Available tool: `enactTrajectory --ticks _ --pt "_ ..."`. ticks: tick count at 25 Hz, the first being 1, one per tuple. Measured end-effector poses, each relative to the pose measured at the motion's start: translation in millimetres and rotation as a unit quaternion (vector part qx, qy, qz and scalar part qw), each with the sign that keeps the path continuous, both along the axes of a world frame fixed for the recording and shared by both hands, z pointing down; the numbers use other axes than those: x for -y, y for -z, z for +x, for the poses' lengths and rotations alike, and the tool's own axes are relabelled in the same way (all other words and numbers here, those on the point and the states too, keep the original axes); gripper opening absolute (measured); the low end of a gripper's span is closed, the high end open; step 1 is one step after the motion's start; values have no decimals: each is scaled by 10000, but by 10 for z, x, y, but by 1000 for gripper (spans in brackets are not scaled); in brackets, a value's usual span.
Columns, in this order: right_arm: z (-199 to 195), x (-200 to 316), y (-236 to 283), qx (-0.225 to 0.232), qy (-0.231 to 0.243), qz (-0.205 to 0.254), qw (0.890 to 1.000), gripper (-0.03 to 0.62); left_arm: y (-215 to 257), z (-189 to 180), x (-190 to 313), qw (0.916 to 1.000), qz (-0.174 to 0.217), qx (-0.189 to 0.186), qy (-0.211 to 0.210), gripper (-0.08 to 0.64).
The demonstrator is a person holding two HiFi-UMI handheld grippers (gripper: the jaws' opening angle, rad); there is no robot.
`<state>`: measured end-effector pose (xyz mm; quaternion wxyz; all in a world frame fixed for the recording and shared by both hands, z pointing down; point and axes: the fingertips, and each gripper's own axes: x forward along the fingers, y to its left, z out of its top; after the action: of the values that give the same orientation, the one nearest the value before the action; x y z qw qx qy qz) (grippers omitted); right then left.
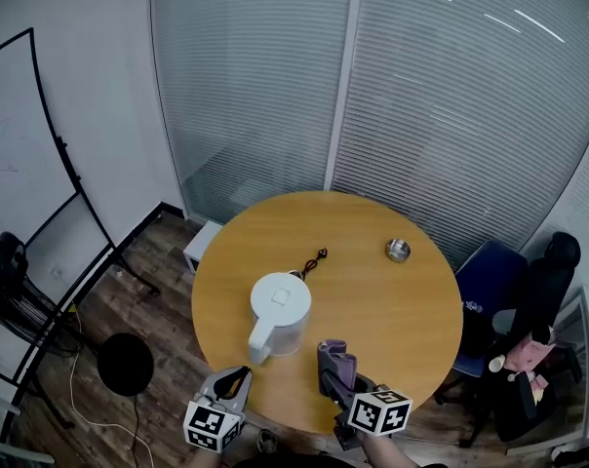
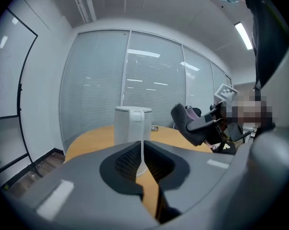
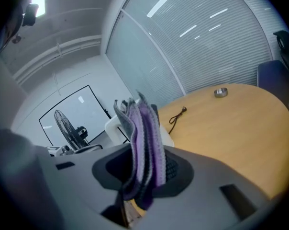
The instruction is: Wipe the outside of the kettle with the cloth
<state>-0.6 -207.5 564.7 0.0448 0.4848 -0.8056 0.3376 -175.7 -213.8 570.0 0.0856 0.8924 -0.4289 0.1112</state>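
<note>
- A whiteboard (image 1: 21,144) leans at the far left, with a black round stand base (image 1: 125,364) on the floor near the worktop's (image 1: 402,310) left edge.
- The left claw (image 1: 238,376) hangs over the near edge. It is closed to a thin slit with nothing in it and points at the kettle's handle, close to it but apart.
- The white kettle (image 1: 280,310) stands upright at the middle of the round worktop, left of centre, its handle turned to the near edge.
- A dark cable (image 1: 312,263) lies just behind the kettle.
- The purple and grey cloth (image 1: 335,359) stands up from the right claw (image 3: 144,169), which grips it. It is just right of the kettle and hides most of it in the right gripper view.
- A small metal dish (image 1: 398,251) sits well apart at the back right.
- A blue chair (image 1: 490,291) and a black chair (image 1: 548,281) crowd the right side.
</note>
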Motion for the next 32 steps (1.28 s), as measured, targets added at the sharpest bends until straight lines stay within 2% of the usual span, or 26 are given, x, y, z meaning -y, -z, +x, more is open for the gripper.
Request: enactTrajectory --ticks 13,32 --pt "179 -516 112 -325 917 266 9949 110 -12 357 -610 9973 -281 -255 626 11" --pt "574 -1147 -2 -541 1565 246 9859 109 -91 880 -1343 9928 -264 -435 1083 11"
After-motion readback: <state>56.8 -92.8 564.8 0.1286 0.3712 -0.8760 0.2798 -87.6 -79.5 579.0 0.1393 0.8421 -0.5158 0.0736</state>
